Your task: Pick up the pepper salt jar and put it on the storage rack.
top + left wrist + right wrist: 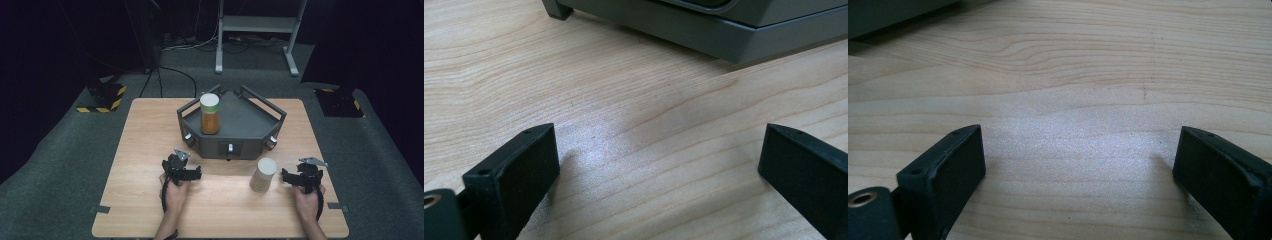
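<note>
From the high view we find the left gripper (pixel 192 173) and the right gripper (pixel 288 178) resting low over the wooden table (pixel 145 150), each held in a hand near the table's front edge. A pale cylindrical jar with a white lid (pixel 263 174) stands upright on the table just beside the right gripper, on that gripper's left, apart from its jaws as far as we can tell. A second jar with orange contents and a white lid (pixel 210 113) stands upright inside the dark grey tray (pixel 250 122) at the tray's left rear part. We judge the work to be placing jars into the tray: one is in, one is left on the table, not yet grasped.

From the left gripper view we note the jaws standing wide apart with bare table between them, nothing held. The tray's lower wall (pixel 724 37) crosses the top of the picture, near but not touched.

From the right gripper view we note the jaws likewise spread wide over bare wood, gripping nothing. A dark edge at the upper left corner we take for the tray base (pixel 888 17). We judge that the right gripper must turn toward the pale jar before any grasp.
</note>
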`<act>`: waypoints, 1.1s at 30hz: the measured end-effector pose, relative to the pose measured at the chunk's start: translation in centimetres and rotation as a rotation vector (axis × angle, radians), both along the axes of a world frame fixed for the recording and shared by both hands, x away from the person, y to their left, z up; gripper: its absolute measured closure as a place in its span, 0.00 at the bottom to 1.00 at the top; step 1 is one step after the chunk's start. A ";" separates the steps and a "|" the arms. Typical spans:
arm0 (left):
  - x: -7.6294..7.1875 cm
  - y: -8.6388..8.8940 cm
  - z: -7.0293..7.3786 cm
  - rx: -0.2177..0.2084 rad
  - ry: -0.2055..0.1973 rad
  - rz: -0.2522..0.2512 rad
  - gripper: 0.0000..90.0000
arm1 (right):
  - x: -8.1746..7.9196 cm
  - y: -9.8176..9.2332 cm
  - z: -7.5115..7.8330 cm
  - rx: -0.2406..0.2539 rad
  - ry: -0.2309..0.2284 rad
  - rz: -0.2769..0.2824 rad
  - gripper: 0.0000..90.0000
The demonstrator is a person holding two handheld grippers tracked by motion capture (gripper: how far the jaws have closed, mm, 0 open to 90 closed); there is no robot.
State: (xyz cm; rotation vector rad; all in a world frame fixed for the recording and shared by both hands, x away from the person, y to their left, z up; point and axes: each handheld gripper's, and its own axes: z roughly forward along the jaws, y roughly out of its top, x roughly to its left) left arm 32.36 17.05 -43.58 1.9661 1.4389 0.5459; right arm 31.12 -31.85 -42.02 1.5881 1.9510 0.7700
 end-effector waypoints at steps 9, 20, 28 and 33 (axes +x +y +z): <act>0.0 0.0 0.0 0.000 0.000 0.001 0.03 | 0.0 -0.6 0.0 0.010 0.004 0.023 0.05; 0.0 0.0 0.0 0.000 0.000 0.001 0.03 | -2.1 -2.8 0.8 0.064 0.000 0.122 0.05; 0.0 0.0 0.0 0.000 0.000 0.001 0.03 | -4.6 -3.6 1.4 0.092 -0.006 0.231 0.05; 0.0 0.0 0.0 -0.001 0.000 -0.001 0.03 | -6.0 -3.2 1.6 0.105 -0.014 0.304 0.04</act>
